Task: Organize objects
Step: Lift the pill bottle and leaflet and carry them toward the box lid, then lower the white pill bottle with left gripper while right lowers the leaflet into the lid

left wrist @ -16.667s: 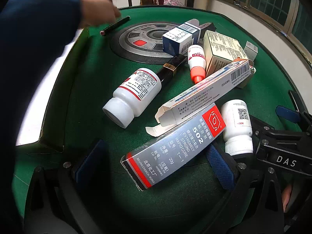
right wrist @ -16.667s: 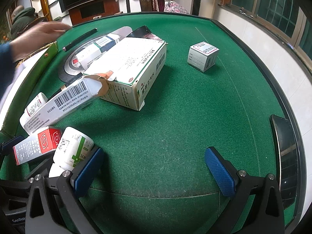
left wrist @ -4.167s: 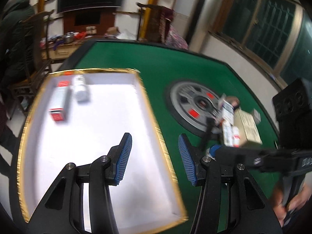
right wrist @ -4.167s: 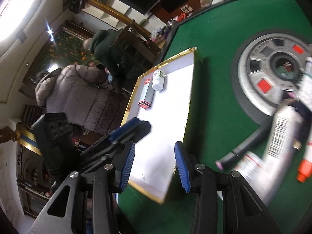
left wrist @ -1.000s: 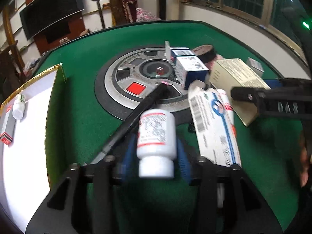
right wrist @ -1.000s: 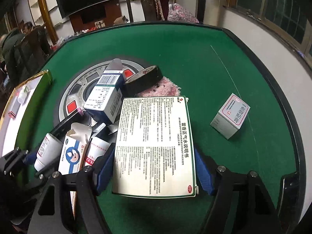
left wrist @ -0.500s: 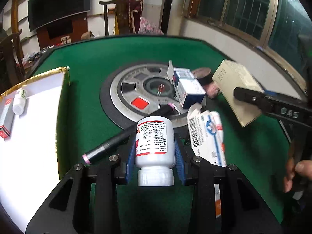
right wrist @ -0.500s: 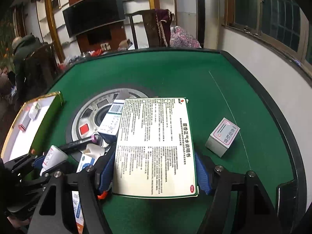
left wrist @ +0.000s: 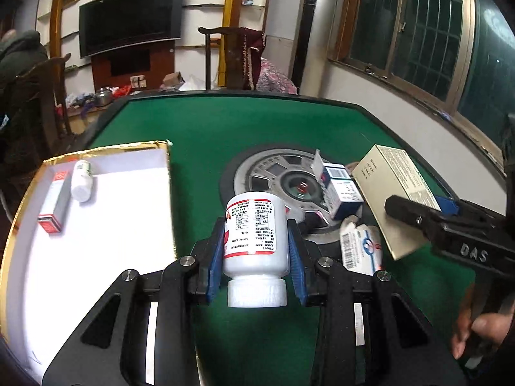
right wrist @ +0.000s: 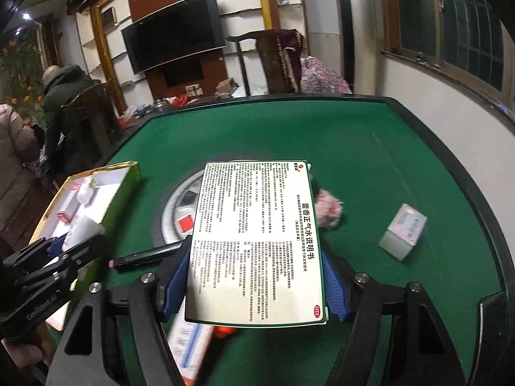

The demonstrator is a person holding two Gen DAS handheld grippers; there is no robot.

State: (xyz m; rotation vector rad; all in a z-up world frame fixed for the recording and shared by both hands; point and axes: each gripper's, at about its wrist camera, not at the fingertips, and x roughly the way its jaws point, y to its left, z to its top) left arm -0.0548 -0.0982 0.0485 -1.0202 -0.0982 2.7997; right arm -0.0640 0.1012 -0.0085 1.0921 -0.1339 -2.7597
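Bottle (left wrist: 255, 232) in left tool (left wrist: 256, 252), green felt table (left wrist: 257, 122), TV (left wrist: 130, 21) behind

A dark television (left wrist: 128, 16) hung on the far wall — a wooden chair (left wrist: 235, 54) stood behind the green surface (left wrist: 257, 122) — beside barred windows (left wrist: 418, 25).

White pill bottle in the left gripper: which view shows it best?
The left wrist view. There the white pill bottle fills the centre, cap toward the camera, label readable, clamped between the left gripper's blue pads. The right wrist view shows only a blurred white sliver of it at the left edge, beside the gold-edged tray.
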